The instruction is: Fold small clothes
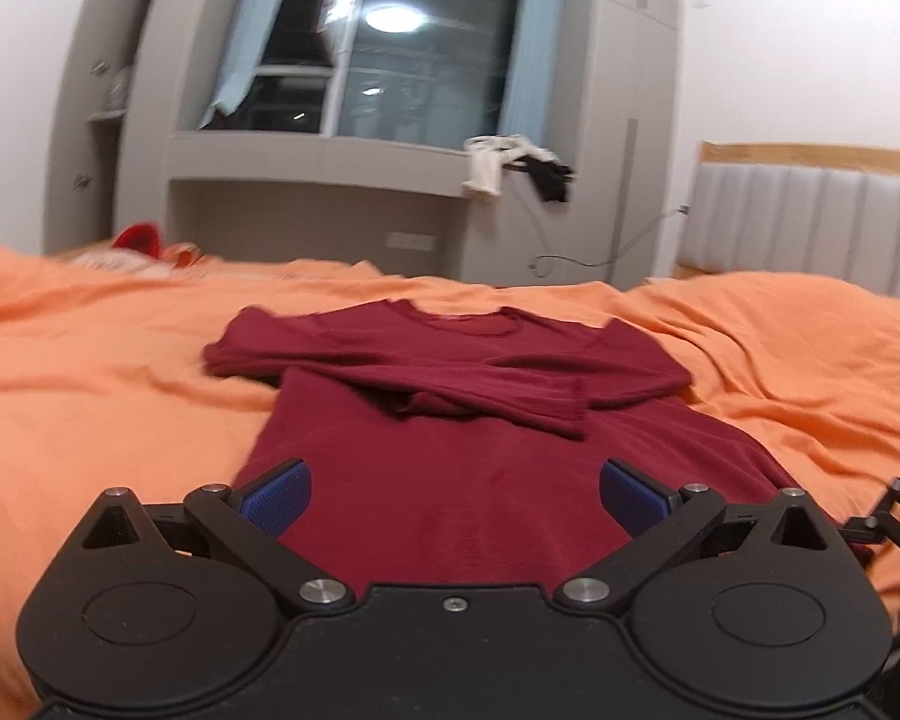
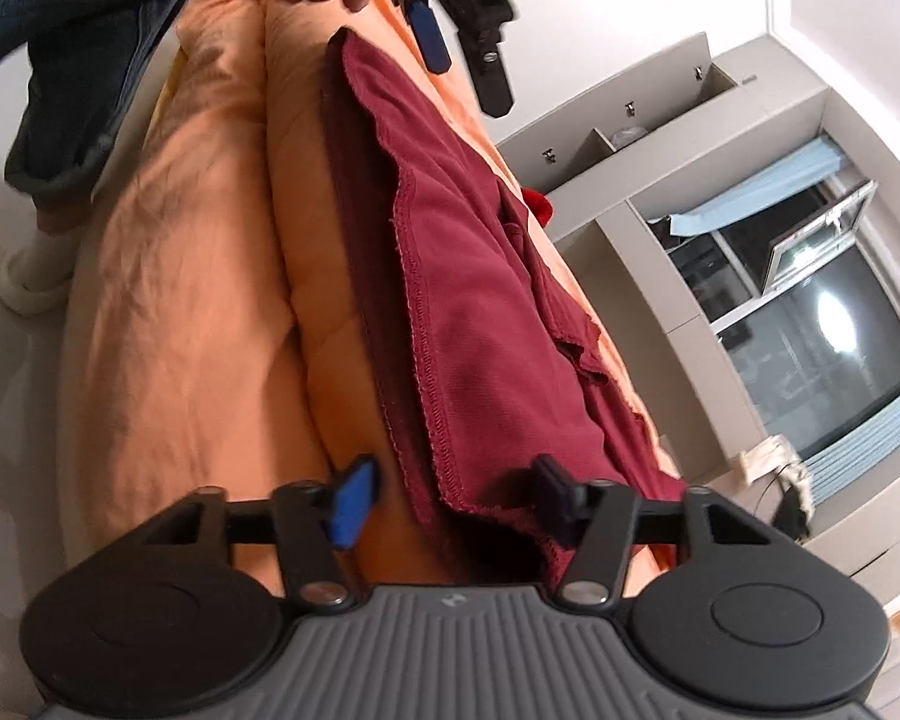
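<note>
A dark red long-sleeved shirt [image 1: 450, 420] lies flat on the orange bedspread [image 1: 90, 372], both sleeves folded across the chest. My left gripper [image 1: 455, 495] is open, its blue pads [image 1: 276, 498] wide apart above the shirt's hem. In the right wrist view the same shirt [image 2: 468, 300] runs up the frame. My right gripper [image 2: 450, 495] is open, its jaws on either side of the shirt's hem corner, not closed on it. The left gripper [image 2: 432, 42] shows at the top of that view, held by a hand.
A grey window unit [image 1: 330, 168] with shelves stands beyond the bed. White and black garments [image 1: 510, 171] hang off its ledge. A padded headboard [image 1: 810, 222] is at right. Red cloth [image 1: 141, 240] lies at the bed's far left. The person's leg [image 2: 72, 90] stands beside the bed.
</note>
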`<act>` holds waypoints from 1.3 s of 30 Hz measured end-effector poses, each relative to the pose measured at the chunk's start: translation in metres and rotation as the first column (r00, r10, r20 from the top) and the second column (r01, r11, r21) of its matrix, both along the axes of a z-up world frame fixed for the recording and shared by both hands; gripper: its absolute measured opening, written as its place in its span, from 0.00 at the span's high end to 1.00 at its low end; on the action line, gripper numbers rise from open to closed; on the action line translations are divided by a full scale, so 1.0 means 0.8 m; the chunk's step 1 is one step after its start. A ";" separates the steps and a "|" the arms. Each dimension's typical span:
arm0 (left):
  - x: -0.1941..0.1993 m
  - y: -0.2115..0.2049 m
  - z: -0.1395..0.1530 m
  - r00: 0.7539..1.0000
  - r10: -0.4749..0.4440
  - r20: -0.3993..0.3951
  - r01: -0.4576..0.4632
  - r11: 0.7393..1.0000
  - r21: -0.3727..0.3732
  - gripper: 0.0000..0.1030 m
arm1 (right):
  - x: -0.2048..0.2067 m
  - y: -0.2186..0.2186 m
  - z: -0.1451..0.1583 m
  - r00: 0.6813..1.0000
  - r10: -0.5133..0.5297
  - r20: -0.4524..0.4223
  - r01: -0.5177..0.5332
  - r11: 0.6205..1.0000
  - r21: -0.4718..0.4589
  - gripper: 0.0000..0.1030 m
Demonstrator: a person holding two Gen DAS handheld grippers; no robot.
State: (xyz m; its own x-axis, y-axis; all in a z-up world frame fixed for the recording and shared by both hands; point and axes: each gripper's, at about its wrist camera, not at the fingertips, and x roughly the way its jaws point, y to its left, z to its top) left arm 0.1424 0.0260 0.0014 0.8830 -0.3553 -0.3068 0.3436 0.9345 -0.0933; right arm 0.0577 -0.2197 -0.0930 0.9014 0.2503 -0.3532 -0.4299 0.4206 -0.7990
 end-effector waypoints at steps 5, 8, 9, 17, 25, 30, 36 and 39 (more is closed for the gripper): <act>-0.014 -0.021 -0.004 0.992 -0.115 0.041 0.112 0.991 0.074 0.01 | -0.014 -0.005 0.008 1.000 -0.010 0.019 0.009 0.999 0.042 0.54; -0.020 -0.033 -0.007 0.985 -0.162 0.055 0.155 0.981 0.114 0.01 | -0.022 -0.014 0.010 0.998 -0.025 0.050 0.023 0.998 0.053 0.54; -0.021 -0.037 -0.008 0.984 -0.169 0.056 0.161 0.979 0.125 0.01 | -0.024 -0.015 0.011 0.998 -0.029 0.061 0.026 0.998 0.060 0.54; -0.023 -0.045 -0.013 0.973 -0.224 0.053 0.215 0.966 0.146 0.01 | -0.025 -0.017 0.015 0.993 -0.062 0.102 0.054 0.996 0.074 0.61; -0.042 -0.061 -0.021 0.927 -0.371 0.053 0.359 0.920 0.161 0.01 | -0.025 -0.016 0.017 0.992 -0.060 0.108 0.051 0.995 0.083 0.94; -0.047 -0.081 -0.036 0.922 -0.385 0.041 0.363 0.897 0.254 0.01 | -0.030 -0.020 0.028 0.983 -0.073 0.169 0.050 0.990 0.133 0.94; -0.040 -0.108 -0.061 0.969 -0.230 0.094 0.157 0.860 0.486 0.06 | -0.033 -0.022 0.037 0.964 -0.099 0.246 0.056 0.983 0.176 0.94; -0.027 -0.098 -0.059 0.983 -0.160 0.086 0.100 0.873 0.477 0.11 | -0.031 -0.022 0.043 0.951 -0.138 0.275 0.085 0.976 0.199 0.94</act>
